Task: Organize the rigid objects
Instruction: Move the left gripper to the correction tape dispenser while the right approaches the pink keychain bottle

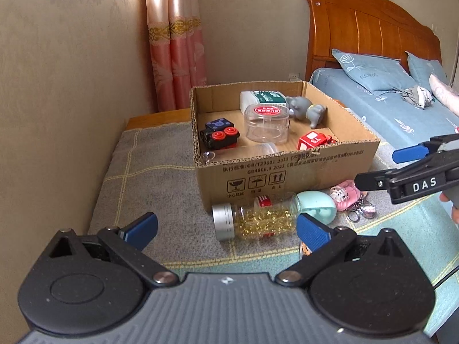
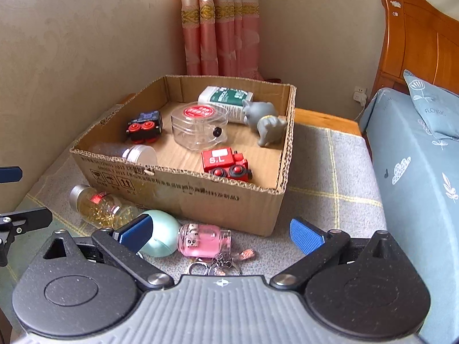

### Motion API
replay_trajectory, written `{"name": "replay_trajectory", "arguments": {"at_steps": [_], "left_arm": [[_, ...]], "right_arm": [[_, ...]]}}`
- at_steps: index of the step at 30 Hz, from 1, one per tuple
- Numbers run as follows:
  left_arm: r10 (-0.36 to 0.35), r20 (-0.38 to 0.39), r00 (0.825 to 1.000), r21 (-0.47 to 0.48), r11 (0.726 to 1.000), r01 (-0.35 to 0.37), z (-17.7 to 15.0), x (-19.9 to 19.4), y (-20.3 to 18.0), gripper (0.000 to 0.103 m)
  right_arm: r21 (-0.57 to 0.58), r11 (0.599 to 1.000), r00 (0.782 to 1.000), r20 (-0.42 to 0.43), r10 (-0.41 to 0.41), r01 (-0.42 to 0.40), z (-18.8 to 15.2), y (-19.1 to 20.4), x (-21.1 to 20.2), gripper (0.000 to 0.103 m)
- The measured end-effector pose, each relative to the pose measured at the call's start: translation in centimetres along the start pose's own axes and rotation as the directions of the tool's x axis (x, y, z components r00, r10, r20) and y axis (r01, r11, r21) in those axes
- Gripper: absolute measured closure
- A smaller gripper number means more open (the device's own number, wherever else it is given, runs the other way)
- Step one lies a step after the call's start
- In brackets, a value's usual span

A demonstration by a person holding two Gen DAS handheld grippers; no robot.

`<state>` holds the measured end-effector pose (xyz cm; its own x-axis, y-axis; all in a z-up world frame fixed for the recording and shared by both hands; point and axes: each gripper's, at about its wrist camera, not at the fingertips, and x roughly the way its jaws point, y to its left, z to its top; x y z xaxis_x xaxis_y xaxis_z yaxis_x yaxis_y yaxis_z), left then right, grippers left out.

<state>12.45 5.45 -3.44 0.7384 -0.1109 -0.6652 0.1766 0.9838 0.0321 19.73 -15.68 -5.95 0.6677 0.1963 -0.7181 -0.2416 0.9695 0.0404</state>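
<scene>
Both grippers hanging spread and empty before the box.

The left gripper (image 1: 226, 229) is facing the capsule bottle (image 1: 255, 221) lying beside the cardboard box (image 1: 287, 169); the right gripper (image 2: 221, 233) is facing the pink keychain (image 2: 205, 242). The round bottle could be rolling away if pinched off-centre.

A grey checked cloth (image 2: 330, 177) covers the wooden counter (image 2: 324, 116). Directly on the cloth sit a cardboard box (image 2: 200, 197), a capsule-filled bottle (image 2: 97, 205) on its side, a mint egg-shaped case (image 2: 165, 233) and a pink keychain jar (image 2: 205, 242), all just before the box's front wall.
</scene>
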Motion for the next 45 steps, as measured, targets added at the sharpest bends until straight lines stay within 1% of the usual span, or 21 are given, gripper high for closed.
{"name": "replay_trajectory", "arguments": {"at_steps": [3,7,11,16,18,22,24,25,26,27,35,37,41,43,45], "left_arm": [[-0.005,-0.019,1.0,0.001,1.0,0.005,-0.4,0.4,-0.1,0.001],[-0.02,-0.031,0.999,0.011,1.0,0.021,-0.7,0.7,-0.5,0.001],[-0.053,-0.047,0.997,0.027,0.998,0.054,-0.9,1.2,-1.3,0.001],[-0.101,-0.088,0.991,0.074,0.991,0.108,-1.6,2.4,-2.9,0.001],[-0.119,-0.11,0.987,0.088,0.988,0.129,-1.9,3.0,-3.5,0.001],[-0.146,-0.162,0.976,0.128,0.978,0.167,-2.8,4.4,-4.6,0.001],[-0.148,-0.187,0.971,0.156,0.972,0.178,-3.3,4.9,-4.9,0.001],[-0.139,-0.202,0.97,0.17,0.97,0.174,-3.6,5.2,-4.9,0.001],[-0.144,-0.196,0.97,0.169,0.97,0.178,-3.8,5.2,-4.8,0.001],[-0.147,-0.196,0.969,0.16,0.971,0.18,-3.9,5.1,-4.5,0.001],[-0.088,-0.2,0.976,0.066,0.992,0.103,-4.3,4.8,-0.9,0.001],[-0.058,-0.195,0.979,0.045,0.997,0.068,-4.3,4.8,0.1,0.001],[0.01,-0.206,0.978,-0.033,0.999,-0.017,-3.9,5.3,1.3,0.001],[0.022,-0.216,0.976,-0.023,0.999,-0.028,-3.7,5.2,0.8,0.001],[0.015,-0.215,0.976,0.008,1.0,-0.014,-3.7,4.7,-0.2,0.001]], "right_arm": [[0.013,1.0,1.0,-0.022,-0.009,0.009,-0.7,0.3,1.8,0.0],[0.009,0.999,0.998,-0.042,-0.044,0.044,-1.4,0.4,3.5,0.0],[0.011,0.997,0.996,-0.046,-0.078,0.078,-1.9,-0.1,3.8,0.0],[-0.005,0.991,0.989,-0.061,-0.134,0.134,-2.8,-1.1,4.0,0.0],[0.008,0.992,0.991,-0.054,-0.122,0.123,-3.1,-1.5,4.0,0.0],[0.047,0.995,0.995,-0.066,-0.08,0.084,-3.1,-2.3,4.2,0.0],[0.033,0.996,0.995,-0.069,-0.078,0.081,-3.1,-2.2,4.2,0.0],[0.014,0.996,0.993,-0.075,-0.09,0.091,-3.1,-2.0,4.3,0.0],[-0.005,0.995,0.993,-0.067,-0.098,0.098,-3.2,-1.7,4.3,0.0],[0.0,0.995,0.993,-0.066,-0.097,0.097,-3.3,-1.7,4.3,0.0],[0.009,0.996,0.994,-0.062,-0.092,0.093,-3.3,-1.9,4.3,0.0],[0.009,0.996,0.994,-0.061,-0.092,0.093,-3.3,-1.9,4.2,0.0],[0.008,0.996,0.994,-0.056,-0.092,0.092,-3.4,-1.9,4.2,0.0],[0.006,0.996,0.994,-0.054,-0.09,0.09,-3.5,-1.9,4.1,0.0],[0.001,0.996,0.995,-0.055,-0.086,0.086,-3.5,-1.9,4.0,0.0]]}}
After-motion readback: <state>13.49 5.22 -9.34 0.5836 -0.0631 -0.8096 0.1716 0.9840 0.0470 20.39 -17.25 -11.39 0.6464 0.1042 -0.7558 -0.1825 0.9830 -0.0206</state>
